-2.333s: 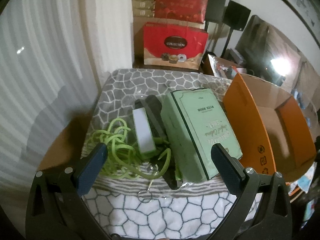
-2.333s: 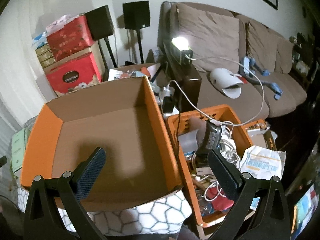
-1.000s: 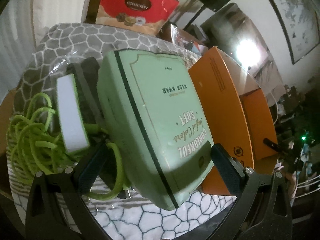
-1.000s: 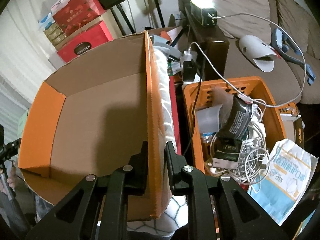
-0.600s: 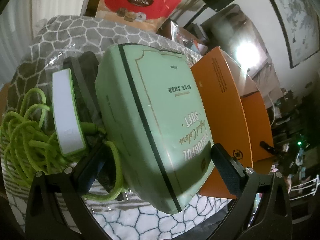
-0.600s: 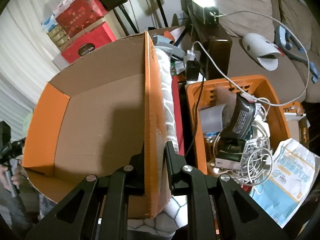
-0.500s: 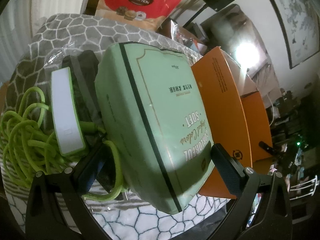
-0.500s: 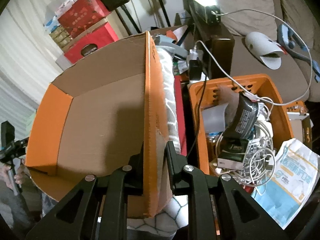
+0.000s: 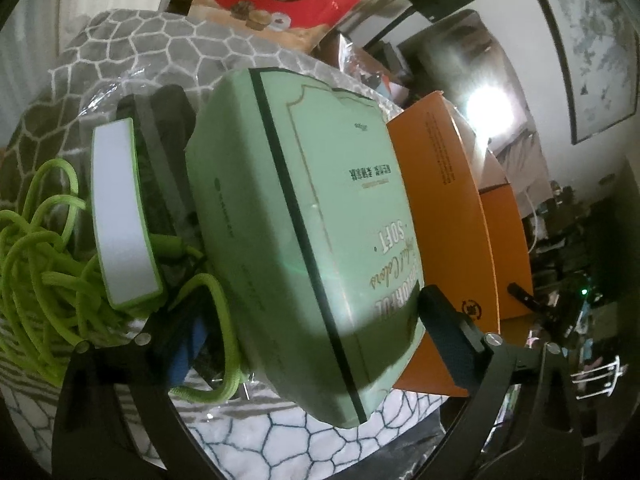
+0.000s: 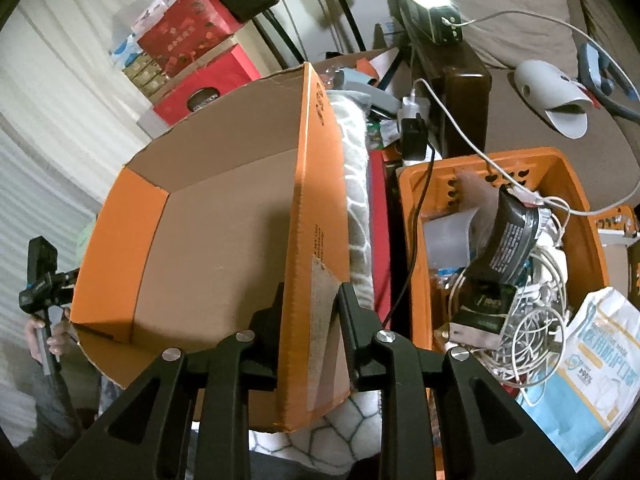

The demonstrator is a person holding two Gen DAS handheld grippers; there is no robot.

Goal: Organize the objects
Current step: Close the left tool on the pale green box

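A pale green box (image 9: 320, 220) lies on the hexagon-patterned cloth (image 9: 132, 48), next to an orange cardboard box (image 9: 444, 216). My left gripper (image 9: 304, 320) is open, one finger on each side of the green box's near end. A white and green block (image 9: 120, 216) and a lime green cord (image 9: 36, 256) lie to its left. In the right wrist view my right gripper (image 10: 308, 304) is shut on the right wall of the empty orange cardboard box (image 10: 224, 224).
An orange crate (image 10: 500, 248) full of cables and packets stands right of the cardboard box. Red gift boxes (image 9: 276, 0) stand behind the table. A sofa (image 10: 560, 60) with a white object is at the far right. The other gripper (image 10: 40, 276) shows at the left.
My left gripper has moved in around the green box and its fingers have come closer together. My right gripper went from open over the orange box to shut on its wall.
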